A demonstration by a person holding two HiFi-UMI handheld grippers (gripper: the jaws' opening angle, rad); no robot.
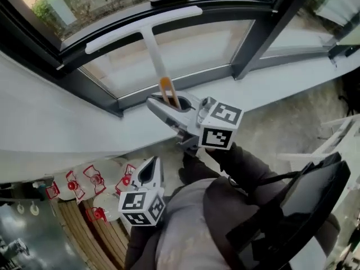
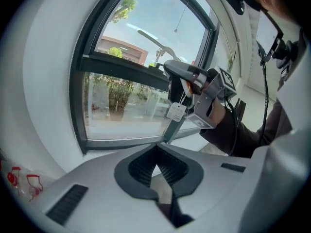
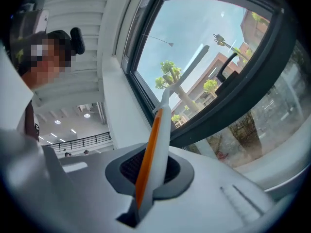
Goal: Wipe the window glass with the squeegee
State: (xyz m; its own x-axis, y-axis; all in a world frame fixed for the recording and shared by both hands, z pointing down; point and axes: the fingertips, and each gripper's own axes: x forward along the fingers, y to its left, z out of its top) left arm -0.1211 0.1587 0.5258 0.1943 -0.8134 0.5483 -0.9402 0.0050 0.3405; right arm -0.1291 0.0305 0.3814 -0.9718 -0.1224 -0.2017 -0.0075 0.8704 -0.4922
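- Daylight comes through the window glass [image 1: 185, 52], which sits in a dark curved frame above a pale sill [image 1: 56, 122]
- At the right gripper [image 3: 148, 171] the fingers [image 3: 127, 165] are clamped on the white, orange-striped handle of the squeegee [image 3: 156, 140], which stands up between them and points at the pane
- At the left gripper [image 2: 158, 171] the fingers [image 2: 141, 169] are together at their tips with nothing between them; it hangs low, well apart from the window, over some bottles [image 1: 84, 184] with red caps
- From the right gripper the handle runs up to the long white blade, which in the head view lies across the dark bar between the upper and lower panes
- A small paper tag [image 2: 175, 111] dangles from the handle
- Whether the blade's edge presses on the glass or hovers just off it cannot be told
- No wet band, streak or cleaned patch shows on either pane, so how much has been wiped cannot be read
- By my reading the tool is in hand and raised to the window, while most of the wiping, and all of the lower pane, is yet to do
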